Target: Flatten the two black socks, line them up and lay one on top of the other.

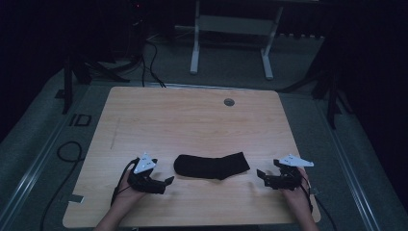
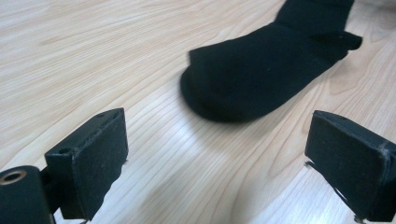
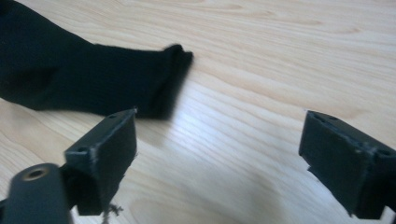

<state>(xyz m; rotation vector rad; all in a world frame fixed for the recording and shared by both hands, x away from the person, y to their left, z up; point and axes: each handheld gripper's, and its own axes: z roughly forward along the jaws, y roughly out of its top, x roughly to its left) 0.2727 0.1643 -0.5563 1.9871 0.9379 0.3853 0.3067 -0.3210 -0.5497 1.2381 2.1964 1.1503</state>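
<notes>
A dim room surrounds a pale wooden table [image 1: 192, 120], with a white frame stand on the grey floor beyond its far edge; near the near edge, toward the left corner, the left gripper [image 1: 166, 181] rests in the person's hand with its jaws spread wide and nothing between them; toward the right corner, the right gripper [image 1: 261, 174] is likewise parted and empty. Between the two, a little in from the near edge, a black sock [image 1: 211, 166] lies flat, its rounded toe end toward the left gripper and its open cuff toward the right one; neither gripper touches it. To take hold well, each gripper should probably come in low along the table; one jaw should slide under the fabric edge, so the pinch catches cloth rather than wood. No container is on the table.
</notes>
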